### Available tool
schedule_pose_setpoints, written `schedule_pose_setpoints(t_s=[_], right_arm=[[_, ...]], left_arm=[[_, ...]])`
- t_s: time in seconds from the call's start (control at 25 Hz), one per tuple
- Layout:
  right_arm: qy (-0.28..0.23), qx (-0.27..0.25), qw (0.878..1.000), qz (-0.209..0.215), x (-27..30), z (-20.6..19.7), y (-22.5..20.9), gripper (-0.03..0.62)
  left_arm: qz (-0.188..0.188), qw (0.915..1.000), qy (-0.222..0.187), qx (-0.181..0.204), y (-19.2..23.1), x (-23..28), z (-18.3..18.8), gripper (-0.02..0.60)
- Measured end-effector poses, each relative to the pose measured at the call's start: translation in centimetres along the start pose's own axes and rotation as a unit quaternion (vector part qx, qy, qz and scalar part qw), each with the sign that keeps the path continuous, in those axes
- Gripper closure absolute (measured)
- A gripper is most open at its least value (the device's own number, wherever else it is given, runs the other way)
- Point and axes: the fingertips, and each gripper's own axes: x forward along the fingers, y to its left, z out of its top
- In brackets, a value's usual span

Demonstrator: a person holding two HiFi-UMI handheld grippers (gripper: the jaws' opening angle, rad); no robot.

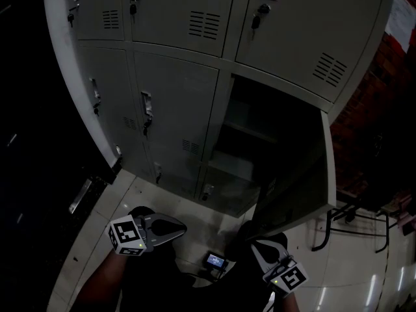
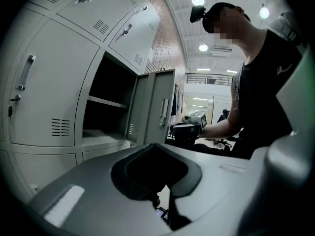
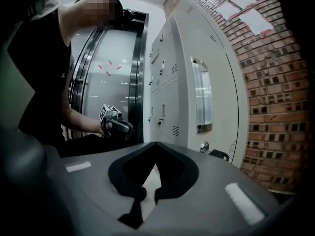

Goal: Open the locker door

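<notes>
Locker door (image 1: 298,181) wide open.
The door is just past the right gripper's (image 1: 252,242) fingers and well away from the left gripper's (image 1: 179,226) fingers. Both pairs of fingers are pressed together and hold nothing.

Locker bank (image 1: 175,77) — top cut off; small screen (image 1: 216,260) unreadable.

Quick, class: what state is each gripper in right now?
Left gripper: shut, holding nothing.
Right gripper: shut, holding nothing.
</notes>
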Motion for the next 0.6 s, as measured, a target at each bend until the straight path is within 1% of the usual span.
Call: schedule_pose_setpoints(t_s=[0.12,0.4,0.6], right_arm=[[0.008,-0.010,1.000,0.004,0.25,-0.17,0.28,0.594],[0.015,-0.009,1.000,0.002,0.47,-0.44,0.25,0.594],[0.015,-0.013,1.000,0.003,0.62,-0.43,0.31,0.594]], left_arm=[[0.003,0.9999,0.009,0.005,0.05,0.19,-0.19,0.571],[0.019,0.9996,0.022,0.008,0.46,0.45,-0.57,0.571],[0.019,0.9995,0.025,0.009,0.47,0.55,-0.68,0.571]])
